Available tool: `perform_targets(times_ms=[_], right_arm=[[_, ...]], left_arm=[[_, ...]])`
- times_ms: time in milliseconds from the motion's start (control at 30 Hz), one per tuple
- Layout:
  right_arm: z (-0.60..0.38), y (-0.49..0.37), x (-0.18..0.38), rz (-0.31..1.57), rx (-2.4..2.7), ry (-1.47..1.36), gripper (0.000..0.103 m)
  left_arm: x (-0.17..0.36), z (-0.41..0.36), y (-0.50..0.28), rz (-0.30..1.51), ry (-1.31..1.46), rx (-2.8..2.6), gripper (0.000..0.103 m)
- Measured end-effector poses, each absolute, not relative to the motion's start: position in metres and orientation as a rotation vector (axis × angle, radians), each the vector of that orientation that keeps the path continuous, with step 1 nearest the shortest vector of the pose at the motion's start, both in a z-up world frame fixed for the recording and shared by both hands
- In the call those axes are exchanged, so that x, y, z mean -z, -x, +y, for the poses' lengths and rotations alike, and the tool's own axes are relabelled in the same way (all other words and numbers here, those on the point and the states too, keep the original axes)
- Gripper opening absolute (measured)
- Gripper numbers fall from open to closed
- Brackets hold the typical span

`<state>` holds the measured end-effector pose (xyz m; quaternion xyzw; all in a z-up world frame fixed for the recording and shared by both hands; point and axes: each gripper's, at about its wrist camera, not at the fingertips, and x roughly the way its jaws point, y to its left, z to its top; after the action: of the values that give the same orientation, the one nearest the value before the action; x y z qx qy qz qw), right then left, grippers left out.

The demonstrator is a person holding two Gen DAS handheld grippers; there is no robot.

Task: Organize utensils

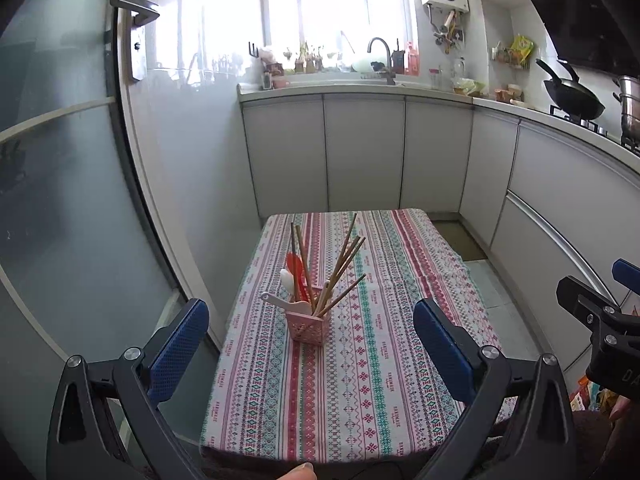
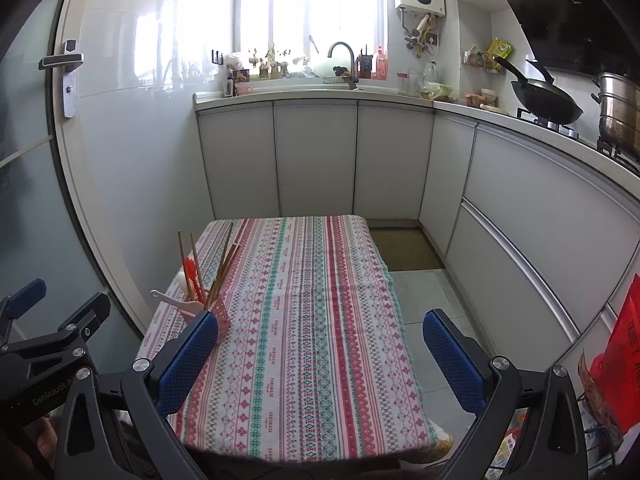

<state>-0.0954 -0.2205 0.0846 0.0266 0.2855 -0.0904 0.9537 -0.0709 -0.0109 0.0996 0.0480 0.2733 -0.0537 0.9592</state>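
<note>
Holder (image 1: 307,320) stands on the table (image 1: 400,320) straight ahead of the left gripper (image 1: 311,344), between its fingers' lines of sight; from the right gripper (image 2: 320,350) it lies forward and to the left, partly behind the left finger. The left is judged nearer. Both grippers are wide open and empty. The holder is a pink perforated box; chopsticks (image 1: 344,264) fan upward, long axes near vertical, beside a red spoon (image 1: 296,266) and white spoons (image 1: 286,280)

"HANDMADE" repeated along tablecloth (image 2: 304,320) stripes, "GenRobot" on left gripper (image 2: 24,316) body
</note>
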Motion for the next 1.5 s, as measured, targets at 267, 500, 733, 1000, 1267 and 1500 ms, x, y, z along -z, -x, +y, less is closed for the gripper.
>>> perform_targets(times_ms=[267,500,733,1000,1267,1500], right_arm=[[-0.22,0.096,-0.086,0.577,0.186,-0.053,0.103],[-0.216,0.095,-0.091,0.572,0.195,-0.041,0.103],[-0.213,0.098,-0.094,0.561,0.194,-0.038,0.103],[-0.214,0.099,-0.096,0.557,0.187,-0.037,0.103],[-0.214,0.099,-0.096,0.558,0.187,-0.035,0.103],[-0.213,0.097,-0.096,0.56,0.184,-0.03,0.103]], left_arm=[[-0.1,-0.008,0.069,0.557,-0.089,0.118,0.103],[-0.099,-0.006,0.069,0.561,-0.08,0.126,0.103],[-0.099,-0.005,0.068,0.56,-0.073,0.129,0.103],[-0.099,-0.007,0.07,0.563,-0.073,0.136,0.103],[-0.1,-0.007,0.07,0.565,-0.068,0.141,0.103],[-0.1,-0.007,0.07,0.565,-0.069,0.144,0.103]])
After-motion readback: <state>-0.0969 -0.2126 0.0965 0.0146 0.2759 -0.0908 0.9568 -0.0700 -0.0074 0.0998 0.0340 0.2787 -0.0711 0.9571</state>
